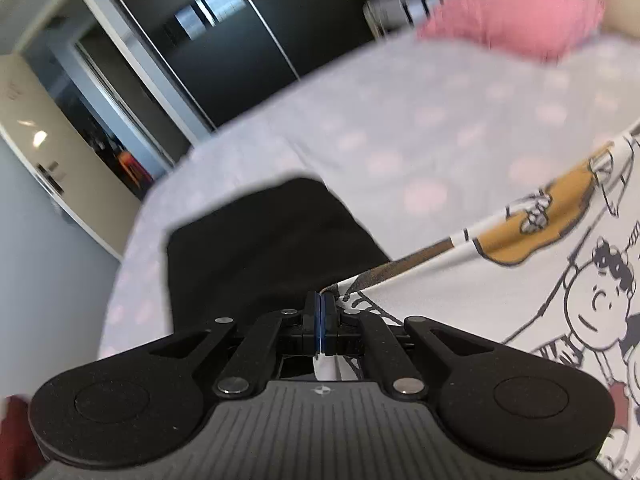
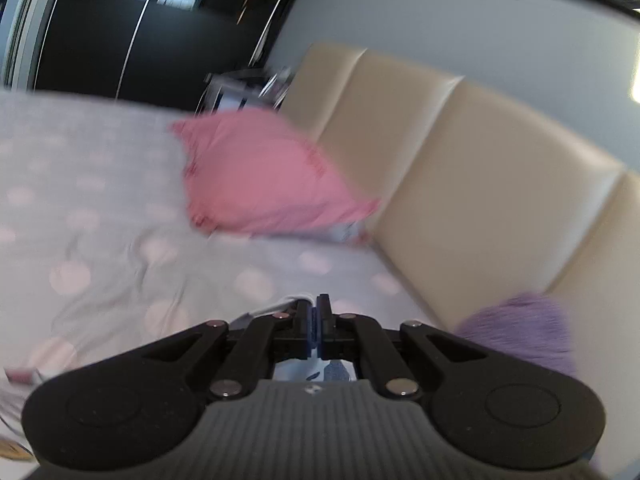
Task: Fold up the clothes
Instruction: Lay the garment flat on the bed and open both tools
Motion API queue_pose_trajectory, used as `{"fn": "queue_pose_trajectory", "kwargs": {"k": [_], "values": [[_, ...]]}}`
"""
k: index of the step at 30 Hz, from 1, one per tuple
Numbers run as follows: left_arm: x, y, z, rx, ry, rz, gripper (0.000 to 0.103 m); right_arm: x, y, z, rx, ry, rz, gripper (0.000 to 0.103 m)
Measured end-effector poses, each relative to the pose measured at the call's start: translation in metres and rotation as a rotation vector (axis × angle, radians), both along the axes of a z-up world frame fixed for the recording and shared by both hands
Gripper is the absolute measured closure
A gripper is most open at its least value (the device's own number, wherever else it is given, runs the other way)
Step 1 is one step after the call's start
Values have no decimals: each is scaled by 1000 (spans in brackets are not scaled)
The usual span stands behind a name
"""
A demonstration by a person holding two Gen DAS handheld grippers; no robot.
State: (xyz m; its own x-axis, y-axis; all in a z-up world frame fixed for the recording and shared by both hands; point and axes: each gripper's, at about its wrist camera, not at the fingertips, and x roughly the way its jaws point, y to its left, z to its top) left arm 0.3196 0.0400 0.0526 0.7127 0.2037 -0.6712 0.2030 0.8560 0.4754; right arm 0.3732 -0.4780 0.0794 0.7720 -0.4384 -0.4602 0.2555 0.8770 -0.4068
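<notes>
A white garment with cartoon prints [image 1: 520, 280] stretches from my left gripper [image 1: 320, 300] toward the right, its taut top edge running up and right. That gripper is shut on the garment's corner; white cloth shows between and under the pads. A black garment [image 1: 256, 248] lies flat on the bed just beyond the left gripper. In the right wrist view my right gripper [image 2: 315, 306] is shut on a piece of the printed white cloth [image 2: 316, 372], which shows beneath the jaws and trails off to the left. Both views are blurred by motion.
The bed sheet [image 1: 400, 128], pale with pink dots, spreads under everything. A pink pillow [image 2: 264, 176] rests near the cream padded headboard [image 2: 480, 176]. A purple fluffy cushion [image 2: 524, 328] sits at the right. A dark glossy wardrobe [image 1: 224, 32] and a doorway stand past the bed's edge.
</notes>
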Motion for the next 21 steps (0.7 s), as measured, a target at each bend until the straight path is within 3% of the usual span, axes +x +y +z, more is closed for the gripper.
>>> {"fn": "queue_pose_trajectory", "kwargs": {"k": [5,9,14,16,17,21], "values": [[31,-9,-65,160,68,-34,103,68,15,-75,-33,130,6,100],[11,-21,-83,336,29,-114,103,94,15,-127,-20,219,3,100],[-11,-23,-90,412,-16,-147,103,111,13,-161,38,291,22,99],[-20,-24,-87,421,-31,-149,103,106,13,-160,64,312,37,83],[-24,-26,-85,420,-38,-148,103,104,13,-159,64,316,39,68],[-36,-34,-81,429,-49,-158,101,86,10,-139,80,301,65,52]]}}
